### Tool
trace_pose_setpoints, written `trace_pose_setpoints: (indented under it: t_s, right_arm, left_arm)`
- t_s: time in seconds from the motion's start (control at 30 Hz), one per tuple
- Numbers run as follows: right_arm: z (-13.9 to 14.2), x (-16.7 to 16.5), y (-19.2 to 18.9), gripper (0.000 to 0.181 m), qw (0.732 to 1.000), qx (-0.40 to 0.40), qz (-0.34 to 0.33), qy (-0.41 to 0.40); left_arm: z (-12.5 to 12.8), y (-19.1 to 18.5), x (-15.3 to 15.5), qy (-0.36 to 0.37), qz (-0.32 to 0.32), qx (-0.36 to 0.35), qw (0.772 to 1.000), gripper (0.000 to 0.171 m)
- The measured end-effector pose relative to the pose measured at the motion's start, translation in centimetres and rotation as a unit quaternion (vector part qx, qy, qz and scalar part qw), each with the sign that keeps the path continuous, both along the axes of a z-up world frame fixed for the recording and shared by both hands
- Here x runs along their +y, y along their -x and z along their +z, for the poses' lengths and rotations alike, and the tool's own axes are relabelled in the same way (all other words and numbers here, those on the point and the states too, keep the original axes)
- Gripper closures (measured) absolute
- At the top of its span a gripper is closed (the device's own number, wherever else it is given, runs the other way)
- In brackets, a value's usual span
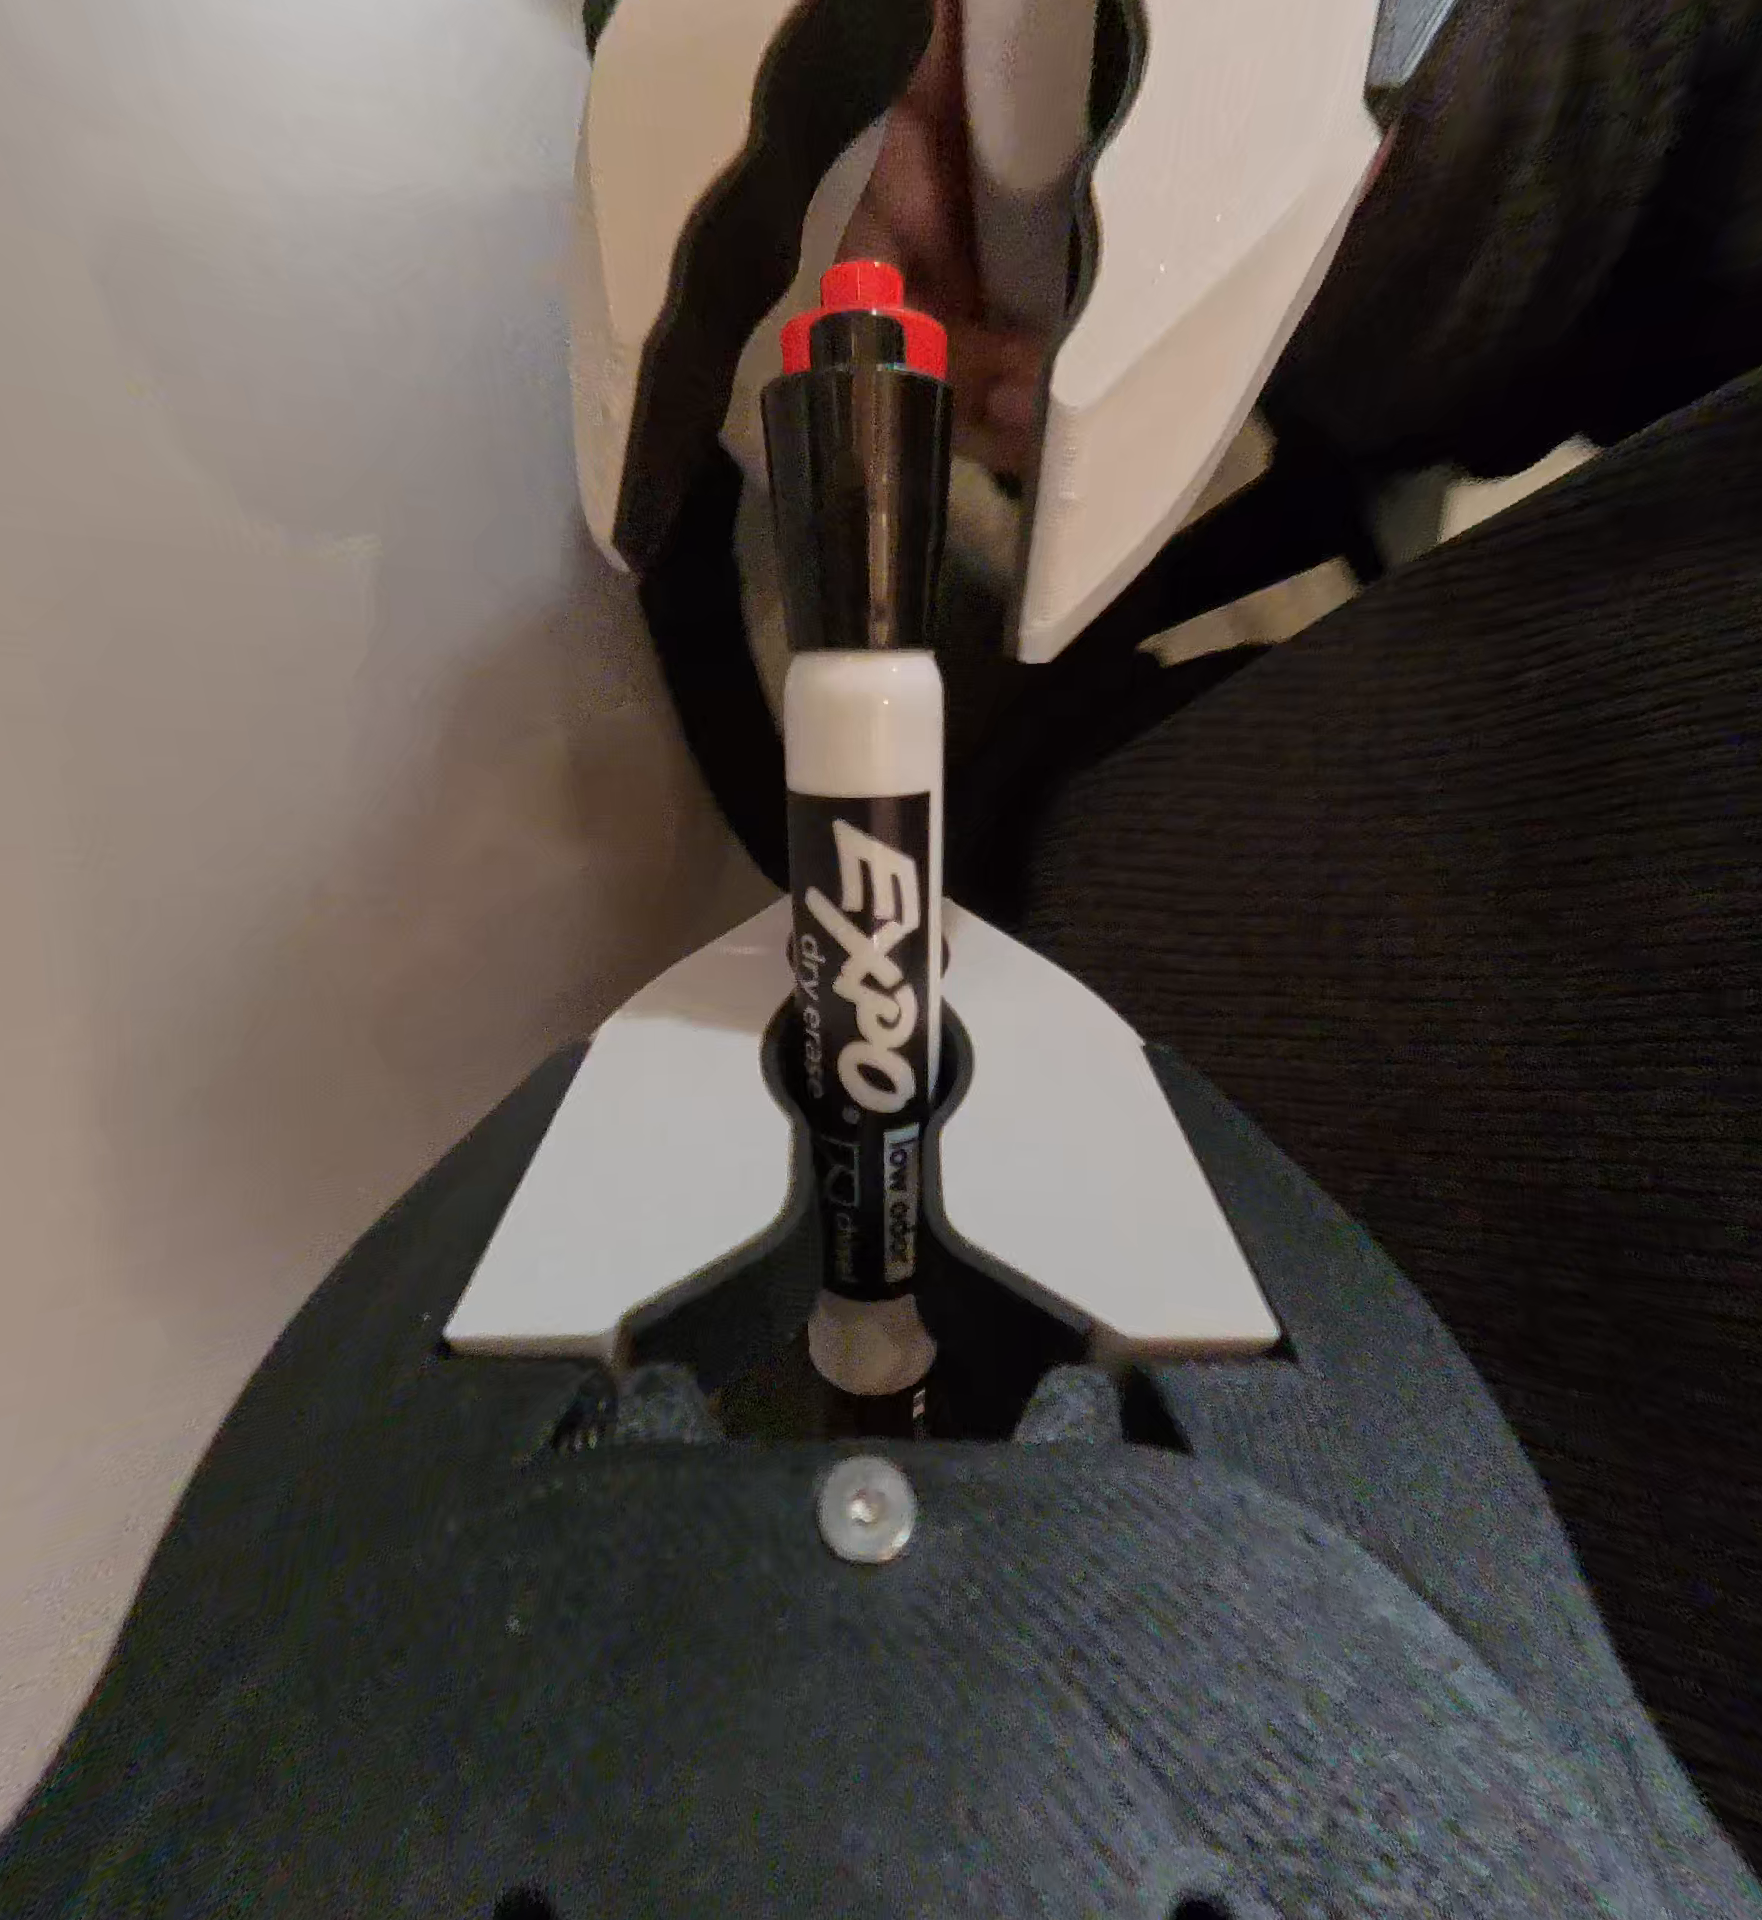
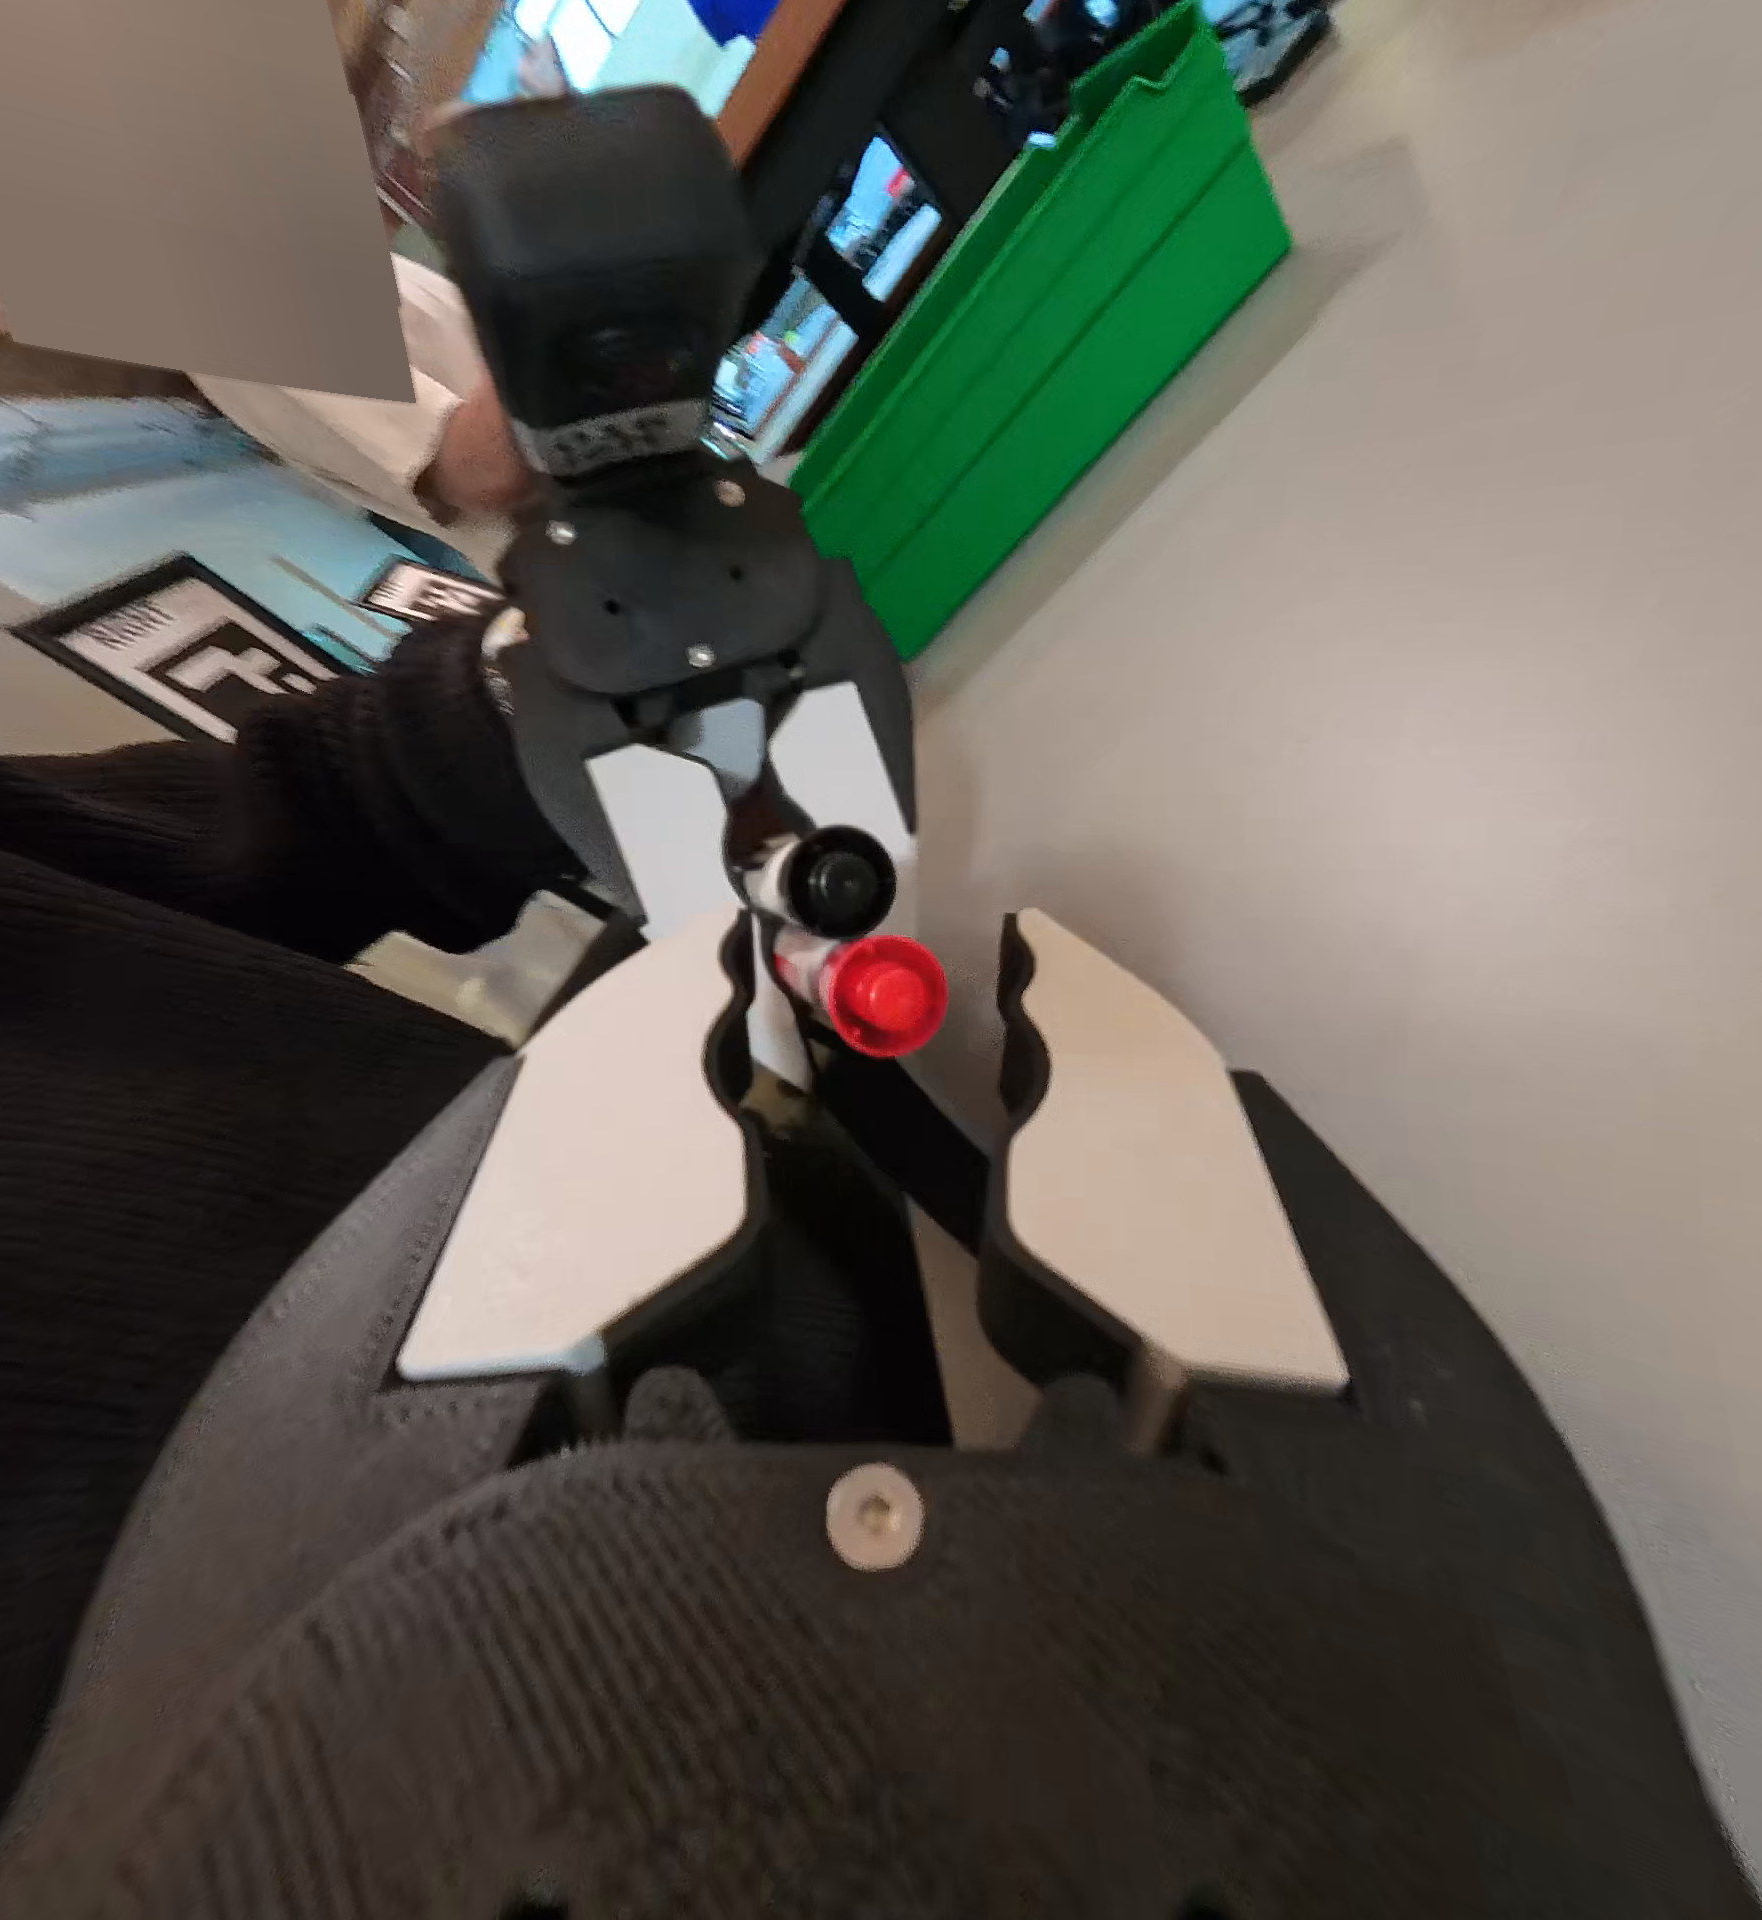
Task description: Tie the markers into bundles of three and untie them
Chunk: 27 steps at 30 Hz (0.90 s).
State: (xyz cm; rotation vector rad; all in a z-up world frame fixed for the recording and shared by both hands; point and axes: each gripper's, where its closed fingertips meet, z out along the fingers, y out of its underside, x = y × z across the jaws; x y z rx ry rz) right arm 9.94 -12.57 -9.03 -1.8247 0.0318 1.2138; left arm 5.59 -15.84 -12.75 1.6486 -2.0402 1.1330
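Left gripper point(image 1: 861, 935) of ours clamps the markers point(image 1: 861, 790), our right gripper point(image 2: 872, 971) gapes around their caps, green bin point(image 2: 1053, 343) behind.

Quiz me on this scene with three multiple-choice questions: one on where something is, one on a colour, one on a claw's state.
1. Where is the black-capped marker?
A. lying on a table
B. gripped in the left claw
C. standing in a cup

2. What colour is the second marker's cap?
A. blue
B. red
C. green

3. The right claw is:
A. open
B. shut on a marker
C. shut on nothing

Answers: 1 B, the claw's fingers close around its barrel. 2 B, a red cap end faces the right wrist camera. 3 A, a wide gap separates its fingers.
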Motion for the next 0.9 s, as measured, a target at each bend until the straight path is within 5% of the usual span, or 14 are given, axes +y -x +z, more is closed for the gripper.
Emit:
trace_pose_setpoints:
  t_s: [0.23, 0.47, 0.63, 0.73, 0.9]
  right_arm:
    - [3.8, 0.8, -2.2, 0.137, 0.981, 0.173, -0.060, -0.061]
    - [2.8, 1.4, -2.1, 0.140, 0.983, 0.158, -0.075, -0.053]
    - [2.6, 1.6, -2.8, 0.147, 0.986, 0.122, -0.093, -0.060]
    - [2.3, 1.9, -4.3, 0.133, 0.983, 0.114, -0.132, -0.053]
    - [2.2, 2.3, -7.0, 0.123, 0.970, 0.081, -0.222, -0.058]
  left_arm:
    - [3.3, -2.7, -1.2, 0.200, 0.103, -0.014, 0.974, 0.158]
    - [3.1, -4.9, -1.5, 0.209, 0.127, -0.039, 0.969, 0.158]
    - [2.0, -6.1, -1.5, 0.148, 0.133, -0.065, 0.978, 0.158]
    - [1.0, -7.4, 0.5, 0.043, 0.171, -0.106, 0.979, 0.157]
    - [2.1, -9.5, 5.3, -0.123, 0.258, -0.211, 0.935, 0.157]
